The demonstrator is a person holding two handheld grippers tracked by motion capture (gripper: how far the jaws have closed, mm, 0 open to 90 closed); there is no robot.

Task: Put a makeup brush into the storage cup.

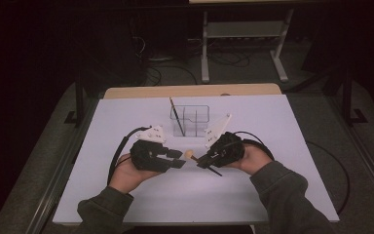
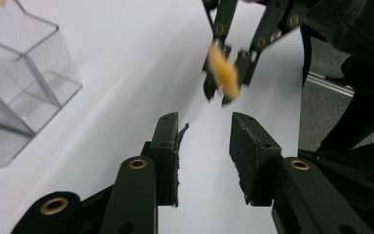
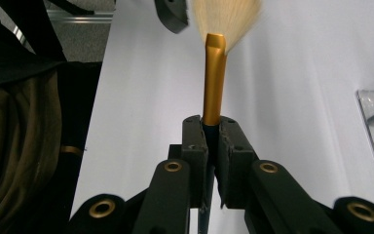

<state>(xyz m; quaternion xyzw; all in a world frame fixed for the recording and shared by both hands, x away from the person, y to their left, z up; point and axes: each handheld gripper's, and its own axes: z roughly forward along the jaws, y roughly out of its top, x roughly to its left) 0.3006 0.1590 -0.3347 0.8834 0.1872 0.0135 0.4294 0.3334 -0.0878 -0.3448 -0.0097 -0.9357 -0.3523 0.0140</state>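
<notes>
A makeup brush (image 3: 213, 83) with a gold ferrule and pale fan bristles (image 3: 226, 19) is clamped in my right gripper (image 3: 213, 127), which is shut on the ferrule's base. In the high view this brush (image 1: 190, 155) points left, and its dark handle sticks out behind the right gripper (image 1: 201, 161). My left gripper (image 1: 178, 159) faces it from the left, a short way from the bristles. Its jaws stand open around bare table in the left gripper view (image 2: 204, 141), with the brush tip (image 2: 223, 74) just ahead. A clear acrylic organizer (image 1: 190, 121) stands behind both grippers.
A thin dark brush (image 1: 176, 114) leans upright in the organizer's left compartment. The organizer (image 2: 19, 87) lies to the left in the left gripper view. The white table (image 1: 253, 195) has a wooden strip at its far edge. Cables trail from both grippers.
</notes>
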